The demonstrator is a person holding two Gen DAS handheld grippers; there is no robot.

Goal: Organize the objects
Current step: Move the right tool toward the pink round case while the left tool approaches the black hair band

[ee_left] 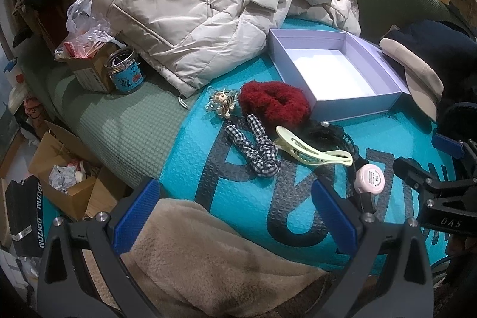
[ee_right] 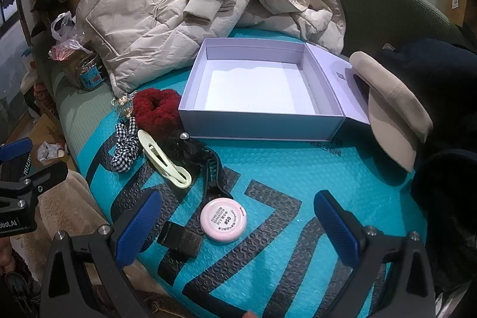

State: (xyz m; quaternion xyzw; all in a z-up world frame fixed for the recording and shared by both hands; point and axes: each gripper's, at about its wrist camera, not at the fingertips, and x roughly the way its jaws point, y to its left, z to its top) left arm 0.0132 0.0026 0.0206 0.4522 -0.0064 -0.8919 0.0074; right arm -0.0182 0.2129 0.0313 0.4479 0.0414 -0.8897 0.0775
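Two hand-held grippers hover wide apart and empty over a teal mat (ee_right: 298, 169) as a tidy-up stands, by the look of it, at its very start; the lavender box (ee_right: 262, 88) lies open and bare inside, and every small item lies outside it, so the step in hand is judged to be choosing a first pick.

The left gripper (ee_left: 235, 216) hangs over a beige fleece blanket (ee_left: 202, 252), on the near side of the box and well short of it; the right gripper (ee_right: 238, 225) has the pink round tin (ee_right: 223, 219) just ahead of its spread blue pads, nothing pressed between them.

Left of the box, touching or almost touching its near corner, sits a dark red scrunchie (ee_right: 155, 109); beyond it a small clear beaded clip (ee_left: 222, 103); nearer the cameras a checked scrunchie (ee_left: 256, 148), a pale yellow hair clip (ee_right: 164, 160) and a black hair piece (ee_right: 193, 148), the clip resting partly on the black piece.

The next move likely calls for lowering the right gripper around the tin, closing across its rim, then carrying it up over the box's near wall; the low, smooth rim may slip.

The black piece is hard to read against the mat's dark lettering; a small dark block (ee_right: 182, 240) beside the tin cannot be identified; a beige cap (ee_right: 393, 109) overlaps the box's open lid; a padded jacket (ee_right: 179, 8) behind the box covers whatever lies beneath.
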